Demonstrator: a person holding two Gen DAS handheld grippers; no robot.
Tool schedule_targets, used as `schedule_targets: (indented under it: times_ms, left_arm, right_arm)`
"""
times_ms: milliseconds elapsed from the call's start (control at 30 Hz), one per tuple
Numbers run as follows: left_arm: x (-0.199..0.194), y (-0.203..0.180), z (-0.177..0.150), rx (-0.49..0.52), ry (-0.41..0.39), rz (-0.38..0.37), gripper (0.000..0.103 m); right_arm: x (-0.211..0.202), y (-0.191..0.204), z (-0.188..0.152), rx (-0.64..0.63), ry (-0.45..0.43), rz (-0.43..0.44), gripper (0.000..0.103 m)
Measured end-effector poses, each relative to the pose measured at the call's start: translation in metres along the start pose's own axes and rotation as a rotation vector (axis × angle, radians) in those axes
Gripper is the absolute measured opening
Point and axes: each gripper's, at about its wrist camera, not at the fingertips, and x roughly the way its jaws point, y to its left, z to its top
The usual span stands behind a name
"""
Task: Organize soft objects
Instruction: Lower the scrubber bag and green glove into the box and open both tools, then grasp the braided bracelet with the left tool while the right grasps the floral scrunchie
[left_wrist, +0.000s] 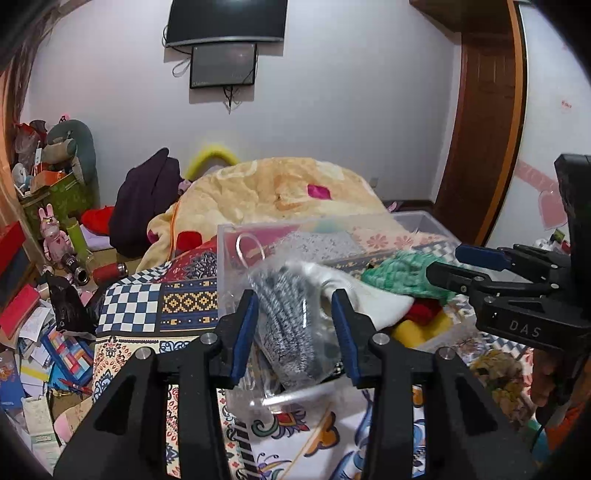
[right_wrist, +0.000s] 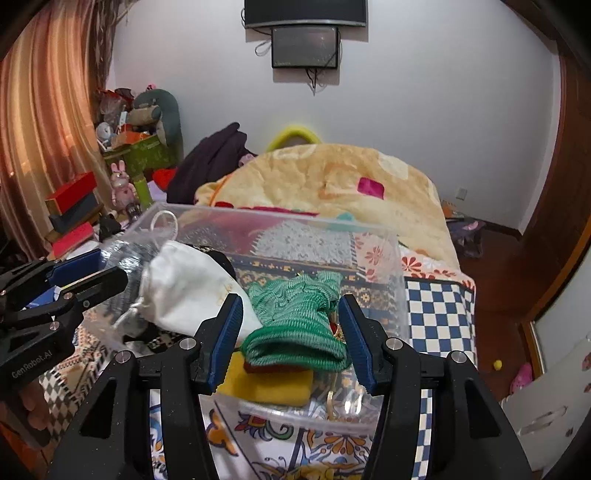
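Between the spread-apart left gripper (left_wrist: 295, 314) fingers, a bagged grey cloth (left_wrist: 288, 325); right gripper (right_wrist: 291, 325) likewise parted around a green knit (right_wrist: 295, 321).

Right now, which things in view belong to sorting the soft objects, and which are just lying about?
Job:
clear bin
green knit item
white pouch
bagged grey knit
yellow sponge
left gripper
right gripper

Lying about:
yellow blanket
dark jacket
pink rabbit toy
wall screen

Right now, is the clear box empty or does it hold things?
It holds things: the box contains a green knit, a white pouch and a yellow sponge.
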Motion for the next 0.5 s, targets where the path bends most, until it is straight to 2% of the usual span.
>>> schedule_targets:
  times_ms: [100, 167, 300, 333, 367, 500]
  left_arm:
    - [-0.015, -0.001, 0.003, -0.002, -0.033, -0.019, 0.047]
    - [-0.026, -0.003, 0.004, -0.002, -0.053, -0.032, 0.048]
    - [-0.043, -0.007, 0.004, -0.006, -0.083, -0.058, 0.056]
    - [-0.048, -0.009, 0.002, -0.004, -0.091, -0.067, 0.058]
    - [-0.051, -0.011, 0.001, 0.0, -0.096, -0.074, 0.058]
    - [-0.057, -0.023, -0.012, 0.027, -0.089, -0.098, 0.058]
  right_arm:
    - [-0.014, 0.001, 0.0, -0.009, -0.038, -0.001, 0.055]
    - [-0.023, 0.002, -0.001, -0.012, -0.07, -0.002, 0.063]
    - [-0.044, 0.002, -0.007, -0.025, -0.119, -0.002, 0.064]
    - [-0.049, 0.001, -0.009, -0.023, -0.127, 0.001, 0.067]
    - [-0.053, 0.0, -0.011, -0.022, -0.134, 0.003, 0.07]
    - [-0.067, -0.001, -0.024, -0.02, -0.156, -0.016, 0.073]
